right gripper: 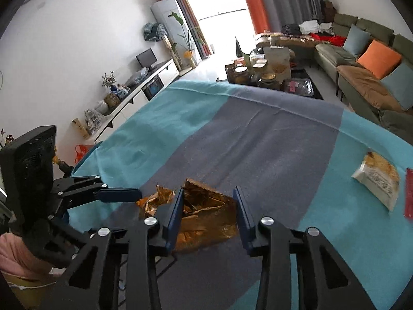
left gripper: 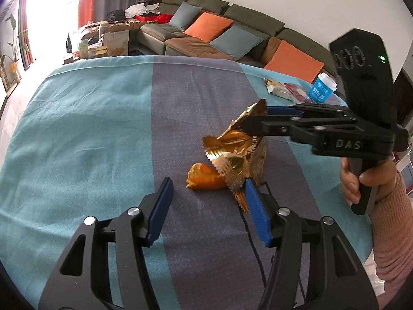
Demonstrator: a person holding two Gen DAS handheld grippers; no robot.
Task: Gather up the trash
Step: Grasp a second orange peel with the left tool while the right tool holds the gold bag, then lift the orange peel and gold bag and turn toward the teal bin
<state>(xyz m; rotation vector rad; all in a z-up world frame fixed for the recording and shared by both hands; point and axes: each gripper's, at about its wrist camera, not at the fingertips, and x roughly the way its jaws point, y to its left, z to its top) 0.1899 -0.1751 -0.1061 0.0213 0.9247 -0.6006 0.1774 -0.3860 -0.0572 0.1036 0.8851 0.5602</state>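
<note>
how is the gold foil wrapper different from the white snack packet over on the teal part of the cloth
The gold foil wrapper is crumpled, torn open and shiny; the white snack packet looks flat and matte. The wrapper sits on the grey stripe between the right gripper's open fingers, with the left gripper open beside it; the packet lies on the teal stripe, away from both grippers. The wrapper stands up partly; the packet lies flat. Both rest on the same striped cloth.

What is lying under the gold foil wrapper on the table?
An orange peel-like scrap pokes out from beneath the gold foil wrapper, resting on the striped tablecloth. How far it extends underneath, and whether anything else lies there, is covered.
</note>
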